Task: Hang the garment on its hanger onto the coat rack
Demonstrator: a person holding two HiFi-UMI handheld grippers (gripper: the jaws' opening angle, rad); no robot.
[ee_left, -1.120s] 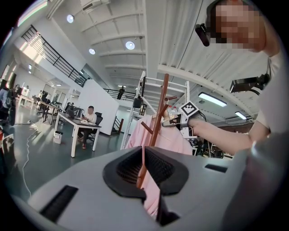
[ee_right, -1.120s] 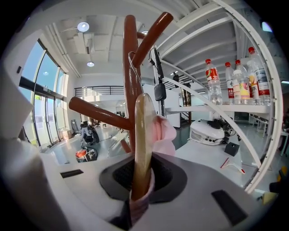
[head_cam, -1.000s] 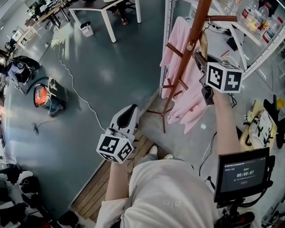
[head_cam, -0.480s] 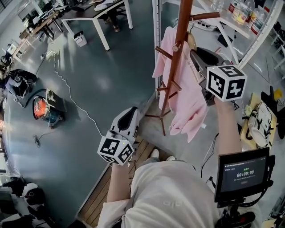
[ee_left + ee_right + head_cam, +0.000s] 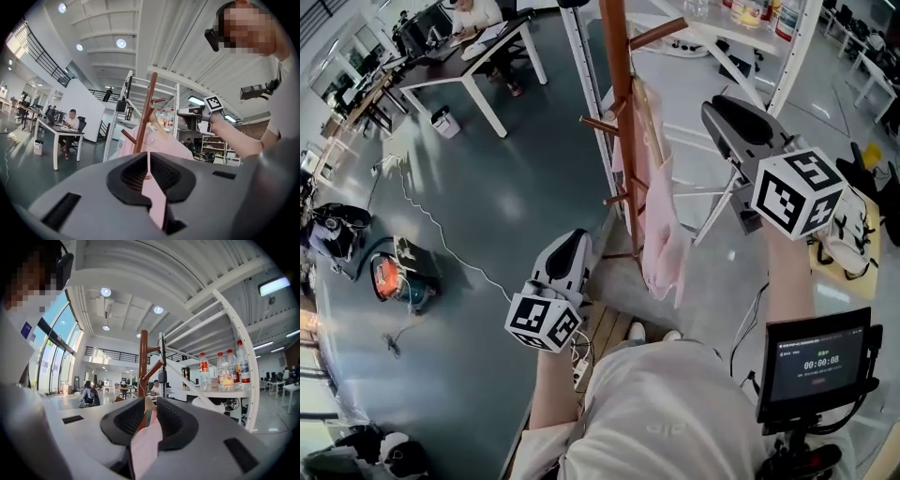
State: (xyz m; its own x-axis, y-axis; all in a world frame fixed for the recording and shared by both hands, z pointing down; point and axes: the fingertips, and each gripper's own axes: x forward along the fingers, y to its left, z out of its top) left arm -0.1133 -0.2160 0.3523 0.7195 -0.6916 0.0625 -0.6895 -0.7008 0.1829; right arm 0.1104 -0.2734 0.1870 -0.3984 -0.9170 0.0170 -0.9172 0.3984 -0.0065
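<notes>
Garment [image 5: 661, 216] hangs along the coat rack [image 5: 622, 112], near left of my parted, empty right gripper [image 5: 717, 111]; my closed left gripper [image 5: 575, 242] is farther.

The person wears a pale short-sleeved T-shirt [image 5: 661, 412] with faint lettering on the chest; light shoes [image 5: 623, 330] show below it. The left gripper [image 5: 574, 236] and right gripper [image 5: 719, 111] have smooth white-grey shells and black ribbed pads [image 5: 133, 173]; each bears a cube [image 5: 542, 322] of black-and-white square markers.
</notes>
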